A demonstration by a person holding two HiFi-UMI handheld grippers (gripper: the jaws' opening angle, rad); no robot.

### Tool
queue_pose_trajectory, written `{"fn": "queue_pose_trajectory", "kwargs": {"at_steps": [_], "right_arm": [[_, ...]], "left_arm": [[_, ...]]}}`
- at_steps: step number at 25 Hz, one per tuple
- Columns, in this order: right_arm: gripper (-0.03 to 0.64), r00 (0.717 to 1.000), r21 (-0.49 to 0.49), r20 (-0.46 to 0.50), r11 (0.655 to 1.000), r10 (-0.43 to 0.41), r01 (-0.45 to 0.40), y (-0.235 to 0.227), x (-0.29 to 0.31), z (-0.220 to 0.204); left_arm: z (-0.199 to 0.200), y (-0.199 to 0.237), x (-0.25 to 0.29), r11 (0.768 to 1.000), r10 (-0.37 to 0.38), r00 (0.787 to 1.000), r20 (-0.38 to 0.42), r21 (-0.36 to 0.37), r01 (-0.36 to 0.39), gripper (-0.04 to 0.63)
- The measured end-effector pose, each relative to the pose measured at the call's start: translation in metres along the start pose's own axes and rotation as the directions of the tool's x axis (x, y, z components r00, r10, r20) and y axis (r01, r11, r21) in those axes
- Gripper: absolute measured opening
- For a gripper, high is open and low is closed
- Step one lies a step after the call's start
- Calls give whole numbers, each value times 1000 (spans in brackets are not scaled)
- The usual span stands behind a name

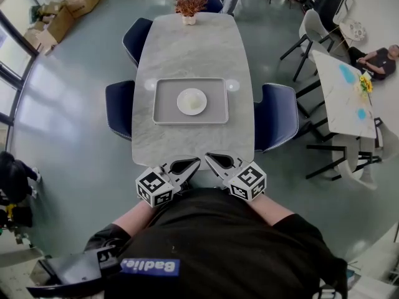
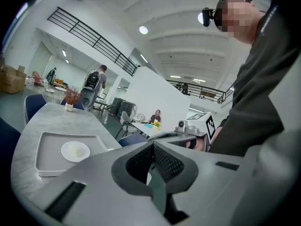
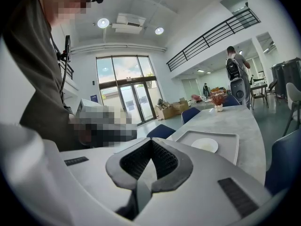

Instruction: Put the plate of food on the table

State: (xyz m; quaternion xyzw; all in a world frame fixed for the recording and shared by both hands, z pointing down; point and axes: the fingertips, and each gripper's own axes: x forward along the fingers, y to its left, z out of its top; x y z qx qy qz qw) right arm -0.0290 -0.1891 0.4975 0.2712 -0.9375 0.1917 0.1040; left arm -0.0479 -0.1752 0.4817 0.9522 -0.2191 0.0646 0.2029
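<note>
A white plate [image 1: 192, 101] with a pale lump of food sits in the middle of a grey tray [image 1: 162, 118] on the long marble table [image 1: 187, 48]. Both grippers hover at the table's near end, close to my body and well short of the tray. The left gripper [image 1: 194, 162] and the right gripper [image 1: 210, 158] point inward at each other, tips almost meeting. Both are shut with nothing between the jaws. The left gripper view has its closed tips [image 2: 153, 144] with the plate [image 2: 75, 150] and tray [image 2: 47, 140] off to the left. In the right gripper view the closed tips [image 3: 151, 141] have the plate [image 3: 204, 145] off to the right.
Navy chairs [image 1: 277, 116] [image 1: 119, 108] stand along both sides of the table. A small vase of dried flowers [image 1: 189, 6] stands at its far end. A second table [image 1: 340, 92] with chairs is at the right, a person [image 1: 377, 61] sitting beyond it. Cardboard boxes [image 1: 68, 8] lie at the far left.
</note>
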Motion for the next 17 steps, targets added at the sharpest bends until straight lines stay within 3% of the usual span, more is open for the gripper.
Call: {"fn": "queue_pose_trajectory", "kwargs": {"at_steps": [17], "right_arm": [[11, 1000, 3, -6, 1000, -13, 13, -1, -4, 0]], "left_arm": [[-1, -1, 1, 1000, 2, 1000, -3, -14, -2, 9]]}}
